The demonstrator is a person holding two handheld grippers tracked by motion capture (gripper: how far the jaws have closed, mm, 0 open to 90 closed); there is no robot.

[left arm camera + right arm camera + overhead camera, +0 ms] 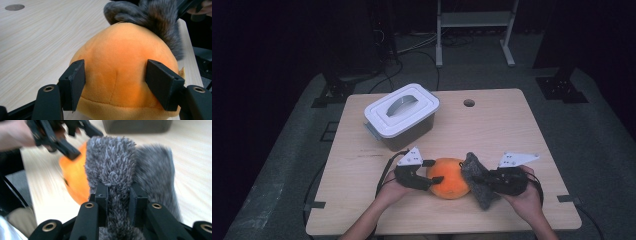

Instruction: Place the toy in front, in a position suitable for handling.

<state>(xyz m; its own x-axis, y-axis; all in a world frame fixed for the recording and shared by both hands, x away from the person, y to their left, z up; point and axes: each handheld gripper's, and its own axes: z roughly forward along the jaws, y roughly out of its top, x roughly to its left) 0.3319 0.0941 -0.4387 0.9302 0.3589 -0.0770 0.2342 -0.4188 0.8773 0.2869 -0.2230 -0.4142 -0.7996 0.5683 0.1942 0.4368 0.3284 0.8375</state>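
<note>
Left fingers (77, 82) flank the orange plush (122, 72); right fingers (101, 202) clamp its grey fur (112, 170).

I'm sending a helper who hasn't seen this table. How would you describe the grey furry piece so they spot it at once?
Start at the wooden table and go to its near edge, away from the white-lidded box. There an orange plush ball lies between the two grippers. The grey furry piece touches the ball's right side, pinched in the right gripper; it alone is shaggy and dark grey.

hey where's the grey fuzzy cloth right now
In the high view the grey fuzzy cloth is near the table's front edge, right of centre, pinched by the right gripper and lying against the orange plush ball.
</note>
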